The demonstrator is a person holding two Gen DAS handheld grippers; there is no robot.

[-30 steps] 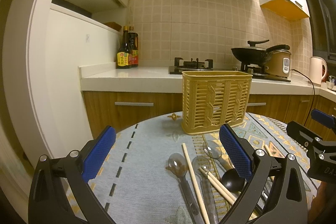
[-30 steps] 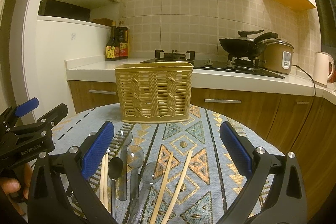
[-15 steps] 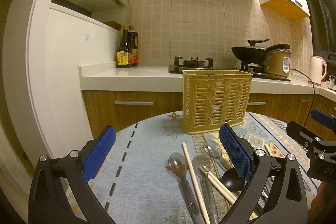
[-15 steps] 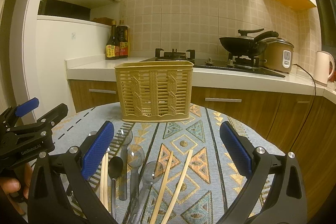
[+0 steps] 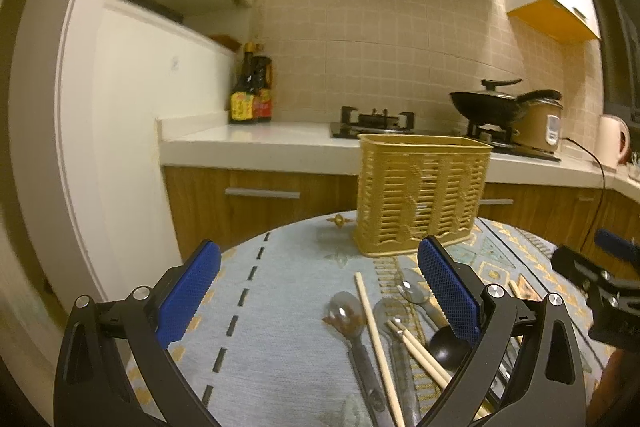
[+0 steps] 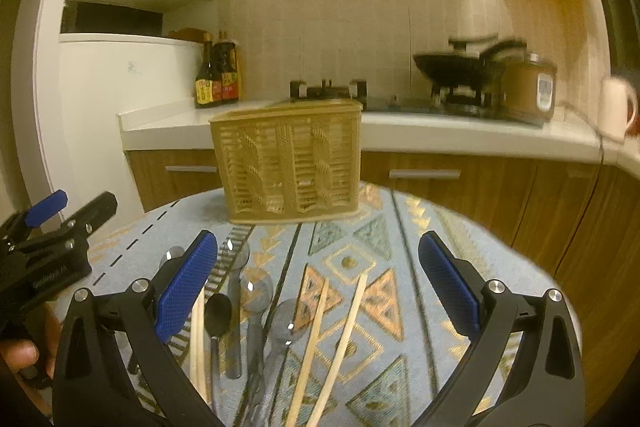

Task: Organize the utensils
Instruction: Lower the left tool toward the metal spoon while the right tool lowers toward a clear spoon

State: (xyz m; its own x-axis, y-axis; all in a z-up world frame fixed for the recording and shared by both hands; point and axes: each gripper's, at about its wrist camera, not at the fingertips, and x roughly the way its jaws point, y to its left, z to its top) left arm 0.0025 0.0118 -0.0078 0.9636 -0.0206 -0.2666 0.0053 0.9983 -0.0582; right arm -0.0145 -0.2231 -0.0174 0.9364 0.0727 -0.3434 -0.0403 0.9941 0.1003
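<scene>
Tan lattice basket [image 6: 288, 163], black spoon [image 6: 218, 313], blue triangle-patterned tablecloth [image 6: 372, 267].

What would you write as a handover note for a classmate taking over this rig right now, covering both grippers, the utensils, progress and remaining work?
Left gripper: open, holding nothing, above the table.
Right gripper: open, holding nothing, over the utensils.
Utensil basket: upright at the far side of the patterned tablecloth; nothing shows above its rim.
Chopsticks, clear spoons and black spoon: lying loose on the cloth in front of the basket.
Done: nothing visibly.
Left: move every utensil into the basket.

No legible text: sauce bottle labels [image 5: 245, 105] and left tool [image 6: 52, 267] lettering blurred.
</scene>
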